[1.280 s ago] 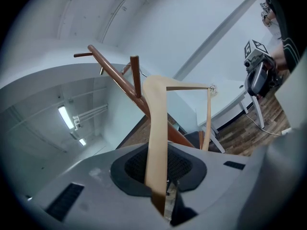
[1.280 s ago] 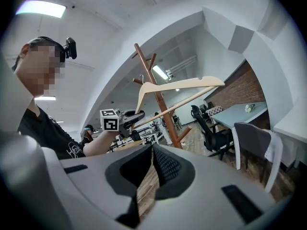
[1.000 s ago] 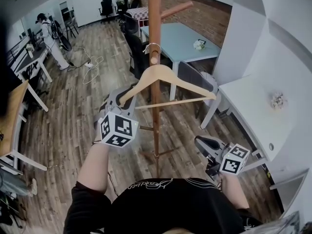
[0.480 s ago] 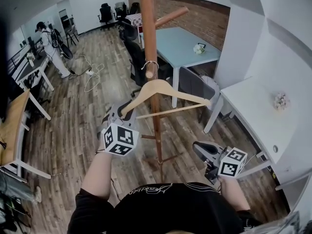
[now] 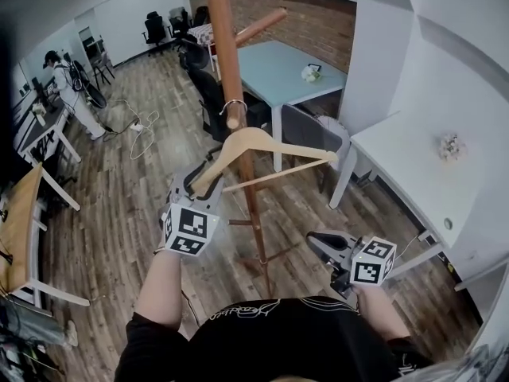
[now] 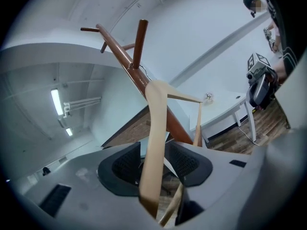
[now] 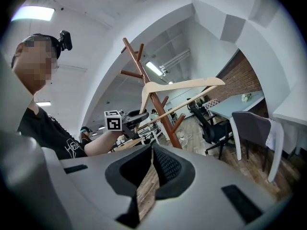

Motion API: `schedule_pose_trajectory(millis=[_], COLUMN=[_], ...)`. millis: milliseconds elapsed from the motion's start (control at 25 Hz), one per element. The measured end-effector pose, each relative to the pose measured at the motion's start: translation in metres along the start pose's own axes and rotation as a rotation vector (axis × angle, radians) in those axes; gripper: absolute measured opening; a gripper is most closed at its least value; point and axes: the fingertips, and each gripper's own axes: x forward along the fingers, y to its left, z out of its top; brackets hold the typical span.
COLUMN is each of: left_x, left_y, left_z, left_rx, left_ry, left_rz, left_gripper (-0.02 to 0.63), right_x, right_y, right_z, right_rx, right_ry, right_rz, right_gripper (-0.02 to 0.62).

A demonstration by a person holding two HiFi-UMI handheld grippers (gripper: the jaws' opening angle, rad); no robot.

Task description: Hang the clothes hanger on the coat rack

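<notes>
A light wooden clothes hanger hangs with its metal hook over a peg of the brown wooden coat rack. My left gripper is at the hanger's left end. Its jaws are opening, and the hanger arm runs between the pads with a small gap on each side. The rack rises behind it. My right gripper hovers low at the right, away from the rack, shut with nothing in it. From the right gripper view the hanger shows on the rack.
Behind the rack stand a light blue table, a grey chair and a black office chair. A white counter lies to the right, a wooden desk to the left. A person stands far back left.
The hanger and my left gripper have sunk a little along the rack, the hook staying at the peg. My right gripper has dropped slightly too.
</notes>
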Motion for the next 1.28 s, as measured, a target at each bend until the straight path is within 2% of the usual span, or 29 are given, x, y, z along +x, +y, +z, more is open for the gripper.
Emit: schedule_pose_trajectory(millis=[80, 200, 280, 320, 400, 520, 760, 880, 1000, 1200, 1280], left_x=[-0.001, -0.014, -0.032, -0.042, -0.064, -0.099, -0.177, -0.218, -0.262, -0.326, -0.345], left_y=[-0.004, -0.003, -0.006, -0.01, -0.016, -0.03, -0.064, -0.086, -0.107, -0.146, -0.161], left_z=[0.003, 0.008, 0.005, 0.003, -0.003, -0.015, -0.013, -0.005, 0.004, 0.011, 0.01], left_rx=[0.014, 0.097, 0.149, 0.146, 0.081, -0.082, -0.351, -0.459, -0.554, -0.661, -0.703], left_ry=[-0.017, -0.059, -0.071, -0.074, -0.079, -0.077, -0.139, -0.168, -0.209, -0.27, -0.277], left_rz=[-0.014, 0.063, 0.1, 0.099, 0.083, 0.036, -0.081, -0.194, -0.321, -0.532, -0.599], left_gripper=[0.213, 0.281, 0.29, 0.29, 0.29, 0.29, 0.29, 0.283, 0.15, 0.053, 0.036], right_x=[-0.003, -0.008, -0.009, -0.008, -0.008, -0.009, -0.007, -0.007, -0.008, -0.013, -0.015], right_y=[0.006, 0.016, 0.027, 0.034, 0.046, 0.067, 0.123, 0.157, 0.189, 0.242, 0.26], right_z=[-0.004, -0.01, -0.015, -0.017, -0.021, -0.029, -0.054, -0.064, -0.079, -0.103, -0.114], right_rx=[0.005, 0.017, 0.024, 0.026, 0.029, 0.036, 0.04, 0.031, 0.005, -0.013, -0.023], right_ry=[-0.003, -0.011, -0.01, -0.009, -0.009, -0.006, 0.002, 0.002, 0.008, -0.002, 0.003], right_rz=[-0.011, -0.032, -0.039, -0.039, -0.04, -0.043, -0.033, -0.026, -0.035, -0.061, -0.074], right_gripper=[0.043, 0.043, 0.043, 0.043, 0.043, 0.043, 0.043, 0.043, 0.043, 0.043, 0.043])
